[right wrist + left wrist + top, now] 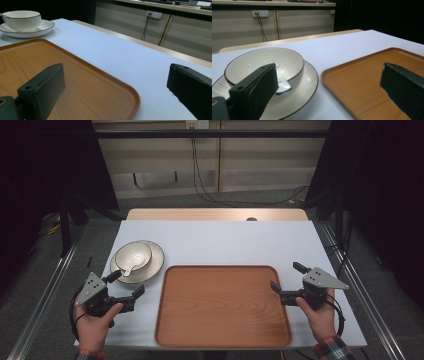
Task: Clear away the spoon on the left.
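The bowl point(133, 256) sits on a plate point(153, 265) just left of the wooden tray point(222, 306), a spoon point(127, 269) resting in it. The left gripper point(126, 284) hovers near the plate, jaws wide and empty. The right gripper point(287, 277) waits at the tray's right edge, jaws wide too.

Left tool point(128, 284) gaping empty, right tool point(286, 276) likewise, both hand-held

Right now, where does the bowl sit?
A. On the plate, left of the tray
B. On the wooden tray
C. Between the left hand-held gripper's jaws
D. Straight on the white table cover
A: the bowl rests on the plate, left of the empty wooden tray.
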{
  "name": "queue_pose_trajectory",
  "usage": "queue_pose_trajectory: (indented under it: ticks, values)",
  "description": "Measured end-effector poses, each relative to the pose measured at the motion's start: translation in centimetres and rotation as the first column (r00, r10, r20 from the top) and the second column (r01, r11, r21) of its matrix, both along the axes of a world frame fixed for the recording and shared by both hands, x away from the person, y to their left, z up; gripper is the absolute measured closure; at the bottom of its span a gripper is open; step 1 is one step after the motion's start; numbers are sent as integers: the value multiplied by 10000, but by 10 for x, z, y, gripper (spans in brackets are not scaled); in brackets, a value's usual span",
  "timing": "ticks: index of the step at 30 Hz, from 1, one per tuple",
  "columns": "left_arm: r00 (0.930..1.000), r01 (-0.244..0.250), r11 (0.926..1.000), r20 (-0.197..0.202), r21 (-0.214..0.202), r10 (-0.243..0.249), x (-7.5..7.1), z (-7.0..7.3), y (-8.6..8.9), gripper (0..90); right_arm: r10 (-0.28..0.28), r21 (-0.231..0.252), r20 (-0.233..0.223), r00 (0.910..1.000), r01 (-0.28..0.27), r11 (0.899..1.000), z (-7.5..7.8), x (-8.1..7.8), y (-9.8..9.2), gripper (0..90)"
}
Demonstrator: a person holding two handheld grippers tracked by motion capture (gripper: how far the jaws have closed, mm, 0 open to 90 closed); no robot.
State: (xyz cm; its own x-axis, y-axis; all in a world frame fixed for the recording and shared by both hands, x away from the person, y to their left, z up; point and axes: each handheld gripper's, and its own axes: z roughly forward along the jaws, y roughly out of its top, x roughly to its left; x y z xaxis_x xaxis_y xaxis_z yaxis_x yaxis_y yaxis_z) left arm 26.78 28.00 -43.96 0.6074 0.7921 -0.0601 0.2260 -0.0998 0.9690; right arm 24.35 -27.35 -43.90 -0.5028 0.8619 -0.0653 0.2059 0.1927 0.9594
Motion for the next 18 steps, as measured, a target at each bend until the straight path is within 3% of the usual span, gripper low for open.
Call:
queue_pose_trajectory:
  ticks: [5, 14, 18]
  values:
    - [10000, -98, 9999, -5, 59, 98, 0, 0, 3, 15, 73, -24, -64, 10000, -73, 10000, -1, 0, 1, 12]
    - [9954, -932, 9956, -187, 120, 934, 1, -2, 12, 0, 121, -37, -84, 9999, -122, 9999, -1, 0, 2, 13]
    - [9940, -1081, 9941, -161, 118, 1083, 1, -1, 13, 0, 134, -37, -75, 9999, -135, 9999, -1, 0, 2, 14]
